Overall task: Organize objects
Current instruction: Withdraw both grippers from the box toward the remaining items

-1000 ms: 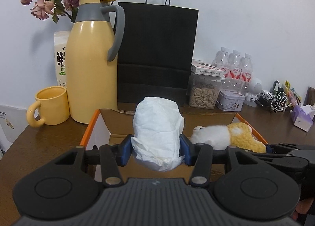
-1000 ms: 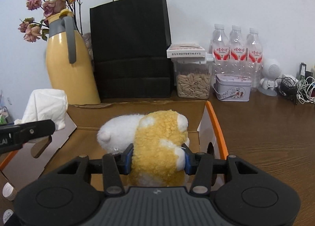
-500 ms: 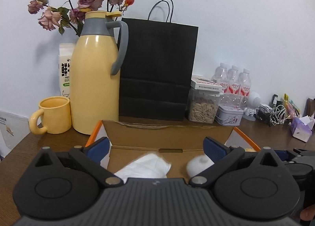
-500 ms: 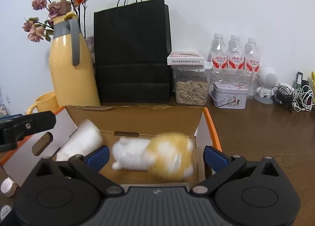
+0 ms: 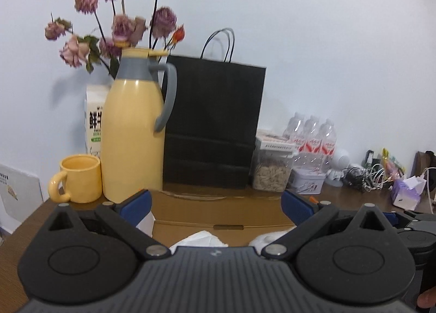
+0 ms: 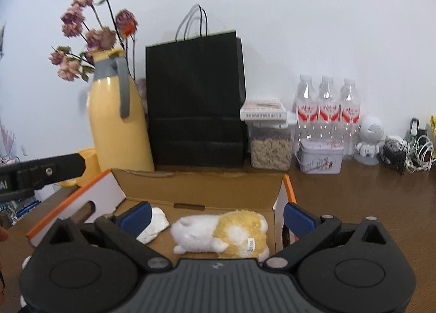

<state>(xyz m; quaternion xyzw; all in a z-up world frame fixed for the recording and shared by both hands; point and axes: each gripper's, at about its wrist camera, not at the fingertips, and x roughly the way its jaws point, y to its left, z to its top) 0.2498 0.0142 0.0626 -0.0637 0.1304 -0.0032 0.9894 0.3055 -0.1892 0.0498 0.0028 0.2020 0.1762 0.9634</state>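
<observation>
So the cardboard box [image 6: 207, 193] sits open on the brown table [image 6: 362, 204], flaps with orange edges folded out to both sides. Lying on the box floor is the plush toy [image 6: 220, 234], a white and yellow fuzzy thing on its side, toward the right half. Just left of it there's a crumpled white paper wad [image 6: 155, 224], partly hidden behind a blue pad from the right-hand camera; the two look close but I can't tell if they touch. From the left camera you only catch the top of the wad [image 5: 200, 239] and a sliver of the plush [image 5: 268, 236] peeking over the tool body.

Both tools are spread wide with nothing between the pads. The right gripper [image 6: 216, 216] hangs over the near edge of the box with the plush right below its gap. The left gripper [image 5: 216, 205] is above the box's left part, jaws just as wide, holding nothing.

Behind the box: a tall yellow thermos jug [image 5: 133, 133] with dried roses [image 5: 120, 27] sticking up behind it, a yellow mug [image 5: 79, 178] to its left, a milk carton [image 5: 94, 122] behind, and a black paper bag [image 6: 194, 100] against the wall. Further right, a clear container of seeds [image 6: 271, 146], three water bottles [image 6: 329, 106], a small tin [image 6: 320, 160] and a tangle of cables [image 6: 408, 152].
</observation>
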